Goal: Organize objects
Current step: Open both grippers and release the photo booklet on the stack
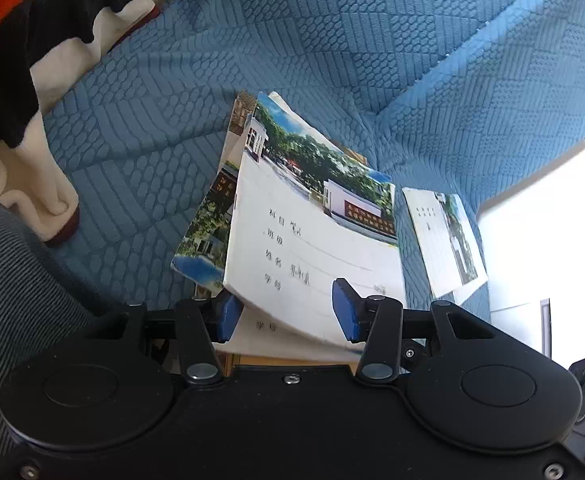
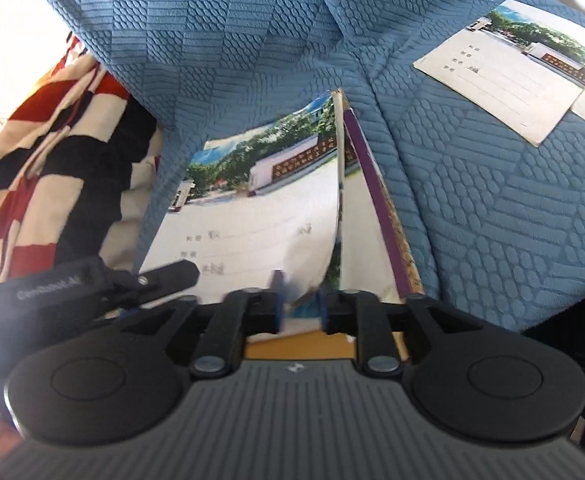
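The left gripper (image 1: 288, 312) stood with its blue pads (image 1: 342, 310) apart, the top notebook (image 1: 316, 240) lying loose between them, unpinched. The right gripper (image 2: 298, 306) was likewise parted, narrower, astride the same pile's near edge; whether its pads touched paper could not be told. The pile (image 2: 260, 216) held at least three notebooks on the blue quilted sofa cover (image 1: 332, 40); one more notebook (image 2: 512, 68) lay apart to the pile's right. Each cover was white with ruled lines, small printed characters and a photograph of trees and a gate. A striped red, black and white blanket (image 2: 52, 160) lay left of the pile.
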`<state>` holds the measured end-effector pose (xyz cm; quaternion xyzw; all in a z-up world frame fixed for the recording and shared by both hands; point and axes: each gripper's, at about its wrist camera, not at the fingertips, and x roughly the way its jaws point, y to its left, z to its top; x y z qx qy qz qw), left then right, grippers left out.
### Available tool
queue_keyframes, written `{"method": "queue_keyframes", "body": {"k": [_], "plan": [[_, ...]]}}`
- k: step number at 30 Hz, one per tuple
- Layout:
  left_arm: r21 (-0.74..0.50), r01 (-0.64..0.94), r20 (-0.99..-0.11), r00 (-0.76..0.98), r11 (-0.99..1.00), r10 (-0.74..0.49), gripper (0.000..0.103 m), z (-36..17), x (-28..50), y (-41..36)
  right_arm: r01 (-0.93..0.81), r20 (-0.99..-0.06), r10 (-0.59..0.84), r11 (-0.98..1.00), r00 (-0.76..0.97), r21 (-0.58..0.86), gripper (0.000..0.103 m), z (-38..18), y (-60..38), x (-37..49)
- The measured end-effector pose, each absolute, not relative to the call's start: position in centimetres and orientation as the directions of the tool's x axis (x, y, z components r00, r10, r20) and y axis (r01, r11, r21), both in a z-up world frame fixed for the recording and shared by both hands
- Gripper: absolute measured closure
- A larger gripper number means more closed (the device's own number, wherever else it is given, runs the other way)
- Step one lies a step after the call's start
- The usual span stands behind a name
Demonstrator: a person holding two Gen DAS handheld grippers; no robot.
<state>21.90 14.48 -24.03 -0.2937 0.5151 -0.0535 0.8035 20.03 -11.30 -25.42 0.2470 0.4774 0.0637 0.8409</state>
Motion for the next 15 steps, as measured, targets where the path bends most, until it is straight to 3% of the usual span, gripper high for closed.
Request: {"method": "queue_keyframes", "body": {"k": [2, 15], "plan": [[-0.517, -0.210, -0.798, 0.470, 0.830, -0.378, 0.053, -23.6, 21.4, 14.4, 0.130, -0.775, 0.331, 0.876, 0.538, 0.465, 0.059, -25.0, -11.5, 19.5], [-0.464, -0.121, -0.755, 0.573, 0.877, -0.320, 0.034, -16.4, 18.9, 12.9, 0.000, -0.683, 0.300, 0.916, 0.666, 0.402, 0.059, -17.3, -12.5, 17.9]]}}
